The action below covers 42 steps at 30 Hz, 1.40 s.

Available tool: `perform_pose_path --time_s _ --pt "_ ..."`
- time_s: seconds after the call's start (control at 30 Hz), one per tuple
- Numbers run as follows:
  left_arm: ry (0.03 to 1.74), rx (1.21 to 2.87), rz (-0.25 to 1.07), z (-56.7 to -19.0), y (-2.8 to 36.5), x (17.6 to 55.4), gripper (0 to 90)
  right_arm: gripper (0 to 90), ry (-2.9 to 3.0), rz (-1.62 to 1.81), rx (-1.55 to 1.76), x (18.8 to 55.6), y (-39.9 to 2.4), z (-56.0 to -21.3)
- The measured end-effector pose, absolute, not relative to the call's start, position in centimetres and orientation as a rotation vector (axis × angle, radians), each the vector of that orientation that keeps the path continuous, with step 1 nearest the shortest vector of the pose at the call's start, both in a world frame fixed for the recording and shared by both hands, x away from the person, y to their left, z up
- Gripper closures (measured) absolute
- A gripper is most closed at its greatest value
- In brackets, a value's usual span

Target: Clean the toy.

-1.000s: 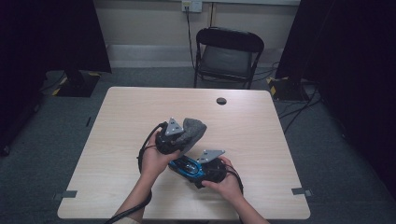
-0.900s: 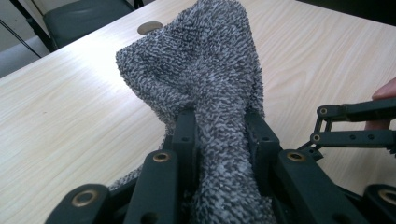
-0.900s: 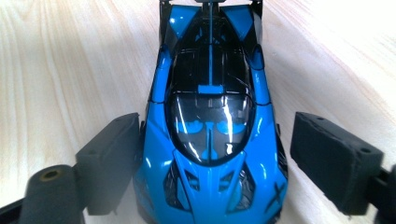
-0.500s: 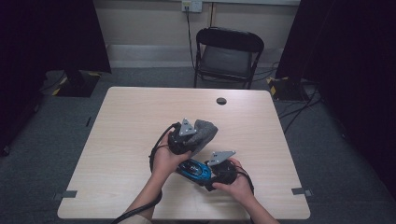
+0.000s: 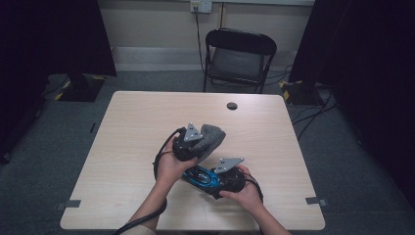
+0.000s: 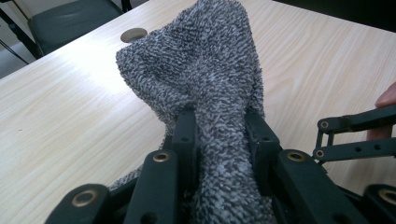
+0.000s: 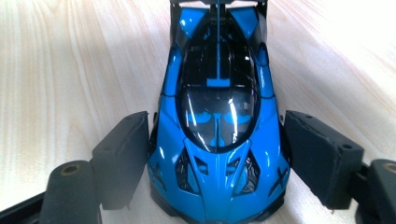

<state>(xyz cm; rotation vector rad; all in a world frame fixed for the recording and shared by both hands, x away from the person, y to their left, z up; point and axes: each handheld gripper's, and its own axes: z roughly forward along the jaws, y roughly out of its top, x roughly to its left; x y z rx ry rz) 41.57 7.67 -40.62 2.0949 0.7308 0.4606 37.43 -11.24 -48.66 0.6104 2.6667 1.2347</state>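
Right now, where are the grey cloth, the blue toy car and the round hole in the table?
grey cloth (image 6: 205, 79), left gripper view, on its bunched top.
blue toy car (image 7: 217, 154), right gripper view, on its bonnet.
round hole (image 5: 232, 105), high view, on its middle.

A pale wooden desk (image 5: 137, 127) with a round cable hole (image 5: 232, 105) near its far edge stands on grey carpet (image 5: 357, 171). Beyond the far edge sit a black folding chair (image 5: 239, 58), a cream wall (image 5: 156, 24) and dark curtains (image 5: 49, 34).

Blue toy car (image 7: 217, 140) on wooden table (image 7: 70, 70), nose toward camera, sits between right gripper (image 7: 219, 163) jaws; jaws just closing, left pad at its flank.
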Motion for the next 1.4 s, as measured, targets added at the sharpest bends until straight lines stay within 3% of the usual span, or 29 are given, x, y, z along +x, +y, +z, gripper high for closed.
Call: perform_pose_path --time_s 0.43,0.83,1.07,1.4 --pt "0.720 2.104 0.440 -40.9 6.6 41.9 70.2 18.0 2.659 1.251 0.603 37.5 -11.9 -47.8" --pt "0.677 2.107 0.396 -41.5 3.7 42.4 70.2 17.0 2.612 1.215 0.691 37.9 -18.3 -46.7" --pt "0.661 2.118 0.365 -42.4 1.6 42.4 70.1 17.0 2.582 1.163 0.803 37.8 -22.1 -48.3" --pt "0.636 2.139 0.333 -43.5 -0.8 42.2 70.0 17.0 2.587 1.134 0.824 37.7 -22.7 -49.3"
